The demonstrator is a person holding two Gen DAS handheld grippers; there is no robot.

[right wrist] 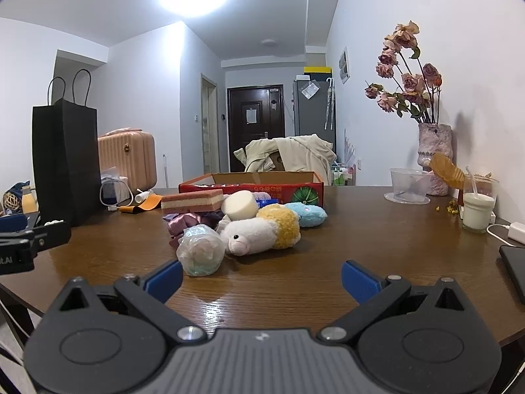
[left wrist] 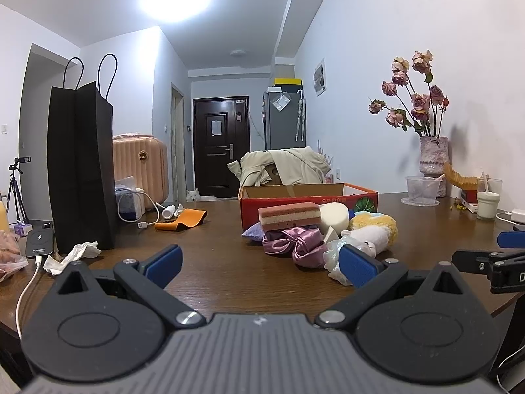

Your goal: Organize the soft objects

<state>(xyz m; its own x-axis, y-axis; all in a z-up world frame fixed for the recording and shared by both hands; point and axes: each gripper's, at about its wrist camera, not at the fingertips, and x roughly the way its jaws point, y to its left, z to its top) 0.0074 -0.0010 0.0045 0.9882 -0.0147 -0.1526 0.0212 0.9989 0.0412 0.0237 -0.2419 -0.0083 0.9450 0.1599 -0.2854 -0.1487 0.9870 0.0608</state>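
The soft objects sit in one heap near the middle of the wooden table point(right wrist: 361, 229), just in front of the red cardboard box point(right wrist: 252, 185). In the heap we see a plush sheep point(right wrist: 259, 231) lying on its side, its long axis running left to right with the snout toward the left; a clear plastic-wrapped bundle point(right wrist: 200, 251) touching its snout end; purple satin cloth point(left wrist: 295, 243); a layered pink sponge point(right wrist: 192, 199) resting on top; a round white sponge point(right wrist: 239, 205); and a blue plush point(right wrist: 306, 214) at the far right of the pile.

Our right gripper point(right wrist: 261, 279) hovers low over the table with its jaws spread wide and nothing between them. The wrapped bundle lies just ahead and slightly left of it, the sheep straight ahead. Our left gripper point(left wrist: 259, 262) is likewise spread apart and empty, and from it the heap lies ahead and to the right, the bundle near its right finger.

We judge the right hand better lined up with the sheep, while the bundle sits near both. The box behind looks like the likely destination. A black paper bag point(left wrist: 80, 167) stands well apart at far left.
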